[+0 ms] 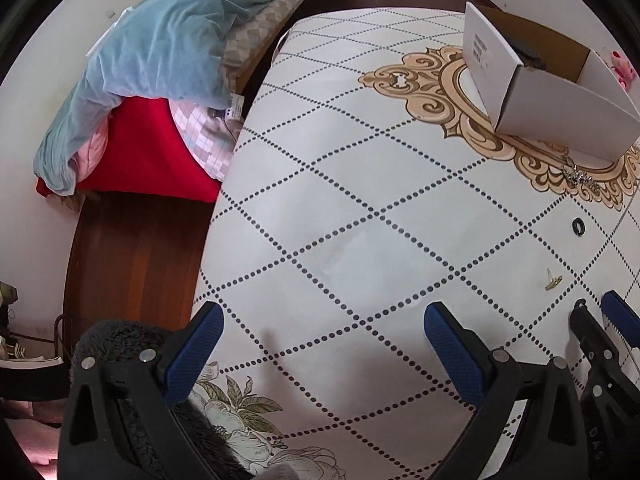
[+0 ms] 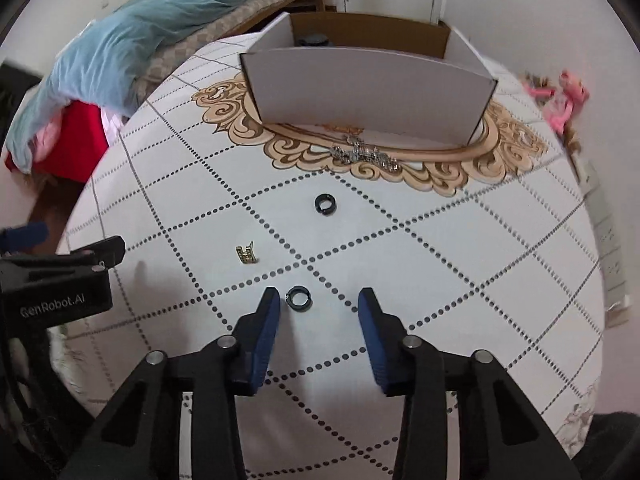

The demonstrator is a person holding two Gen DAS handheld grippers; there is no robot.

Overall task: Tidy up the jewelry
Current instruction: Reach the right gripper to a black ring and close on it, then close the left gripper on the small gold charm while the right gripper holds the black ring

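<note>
The right claw (image 2: 318, 308) hung over the bench (image 2: 460, 248) with its blue pads spread apart, gripping nothing. A black ring (image 2: 299, 296) lay on the cloth between the pads, just beside the left one. At ten o'clock from it sat a small gold earring (image 2: 248, 256); at twelve o'clock, well apart, a second black ring (image 2: 325, 204). Farther on, a silver necklace (image 2: 362, 155) lay just before the near wall of an open white cardboard box (image 2: 368, 92). The left claw (image 2: 60, 248) showed at nine o'clock.

both wrist views low over table (image 1: 360, 160), facing box (image 2: 368, 96)
</note>
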